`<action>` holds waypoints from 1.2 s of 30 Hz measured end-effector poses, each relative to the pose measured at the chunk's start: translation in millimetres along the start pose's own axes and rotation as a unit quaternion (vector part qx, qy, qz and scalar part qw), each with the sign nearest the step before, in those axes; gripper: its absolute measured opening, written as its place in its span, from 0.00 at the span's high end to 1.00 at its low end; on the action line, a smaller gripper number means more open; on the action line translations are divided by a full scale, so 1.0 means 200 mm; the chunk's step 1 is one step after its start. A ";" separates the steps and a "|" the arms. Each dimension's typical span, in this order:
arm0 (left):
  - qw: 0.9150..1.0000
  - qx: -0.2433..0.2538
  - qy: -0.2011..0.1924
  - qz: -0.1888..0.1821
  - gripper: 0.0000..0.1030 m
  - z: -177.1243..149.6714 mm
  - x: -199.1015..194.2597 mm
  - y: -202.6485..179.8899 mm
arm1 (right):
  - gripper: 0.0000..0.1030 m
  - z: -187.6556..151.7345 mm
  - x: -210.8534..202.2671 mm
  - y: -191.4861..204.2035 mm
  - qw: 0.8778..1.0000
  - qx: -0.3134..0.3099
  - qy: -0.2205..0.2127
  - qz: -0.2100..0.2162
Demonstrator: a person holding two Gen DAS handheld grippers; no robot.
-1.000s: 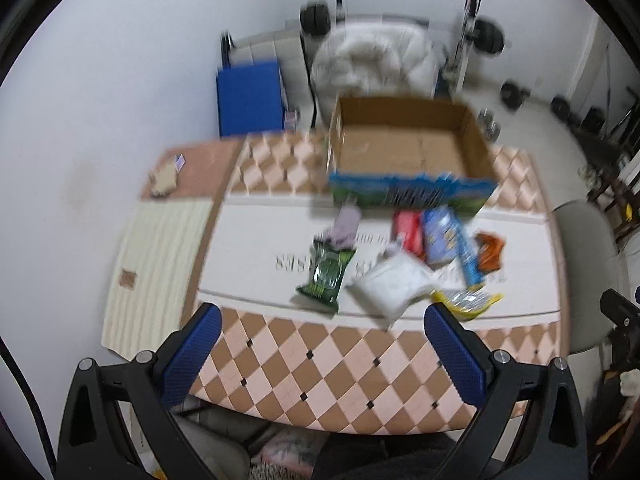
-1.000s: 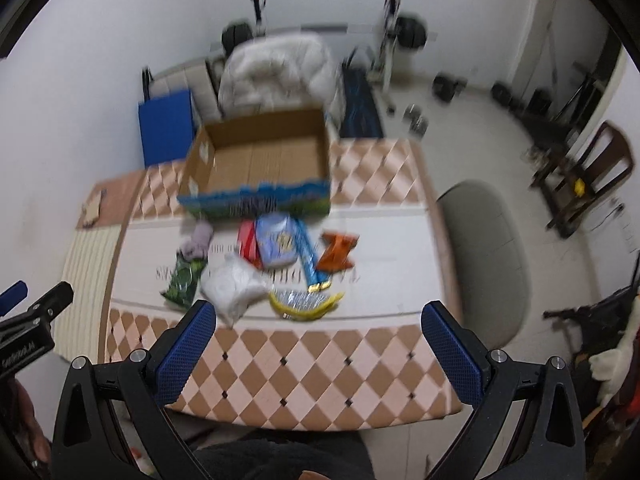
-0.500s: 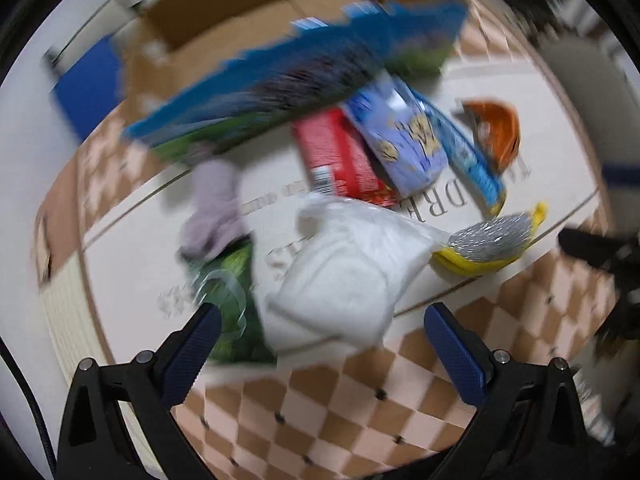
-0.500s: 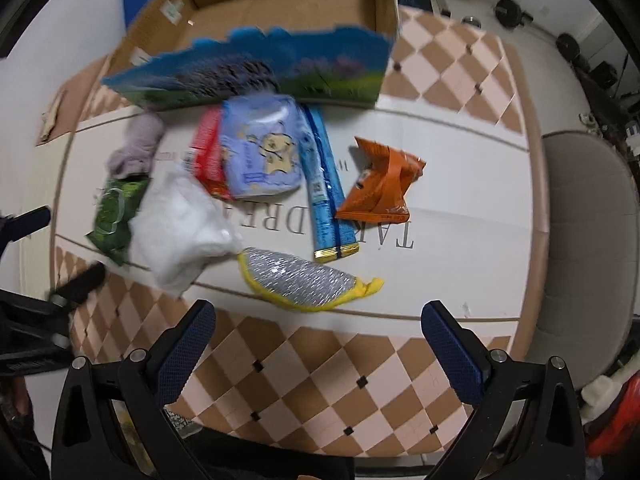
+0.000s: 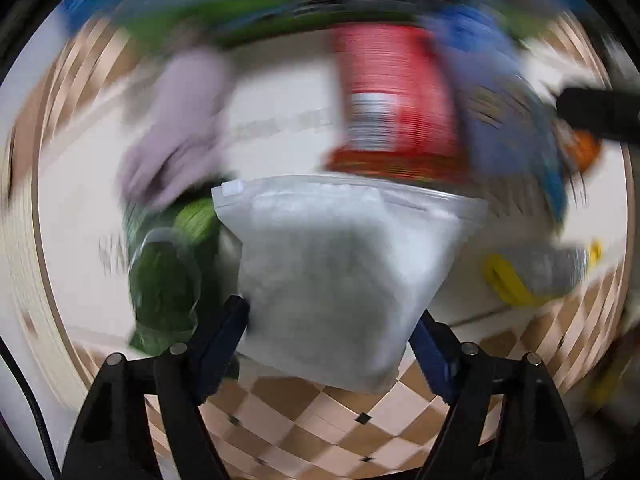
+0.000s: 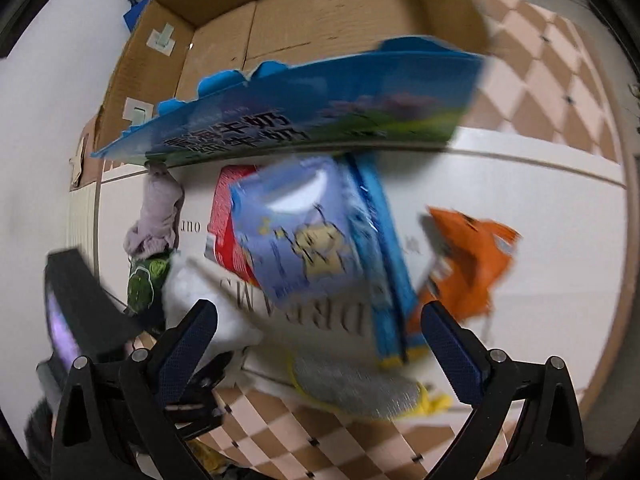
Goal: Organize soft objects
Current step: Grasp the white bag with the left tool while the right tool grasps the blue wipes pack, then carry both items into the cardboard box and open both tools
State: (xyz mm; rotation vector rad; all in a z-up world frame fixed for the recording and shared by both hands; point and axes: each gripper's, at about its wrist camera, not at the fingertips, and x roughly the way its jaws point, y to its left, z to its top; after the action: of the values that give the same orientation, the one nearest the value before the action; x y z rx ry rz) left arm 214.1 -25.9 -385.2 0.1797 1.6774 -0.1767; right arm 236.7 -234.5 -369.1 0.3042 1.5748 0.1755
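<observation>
Left wrist view is heavily motion-blurred; only the white zip bag and the tongs read cleanly, the other packs are colour smears. Right wrist view is sharper at the box, blurred on the packs.

Landmark: white zip bag, one, translucent plastic with a zip strip along its top edge and white fluffy filling, lying on the desk on the white cloth near the checkered border.

Left tongs: pointing down over the bag, jaws closing, bag between them. Blue pads sit right at the bag's two lower corners; blur hides whether they press yet.

Right tongs: jaws wide apart, nothing gripped, hanging over the desk right of the bag.

Count, one each:
- green packet, just left of the bag, partly under it
- lilac cloth bundle, beyond the green packet
- red packet, beyond the bag, right side under the blue pouch
- blue pouch with cartoon print, right of the red packet
- long blue wrapper, touching the pouch's right edge
- orange packet, further right, apart
- yellow-and-silver scouring pad, right of the bag on the cloth's edge
- cardboard box, open, blue printed front wall, beyond all packs, top cut off
</observation>
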 end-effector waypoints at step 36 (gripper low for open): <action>0.978 -0.098 -0.171 -0.072 0.30 0.17 -0.84 -0.03 | 0.56 -0.02 -0.78 0.17 0.999 -0.025 -0.046 0.012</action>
State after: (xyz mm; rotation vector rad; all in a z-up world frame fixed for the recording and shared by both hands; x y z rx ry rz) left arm 265.4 -41.0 -223.1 -0.1155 1.3535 -0.1402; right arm 235.6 -248.5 -210.8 0.2873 1.4744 0.2170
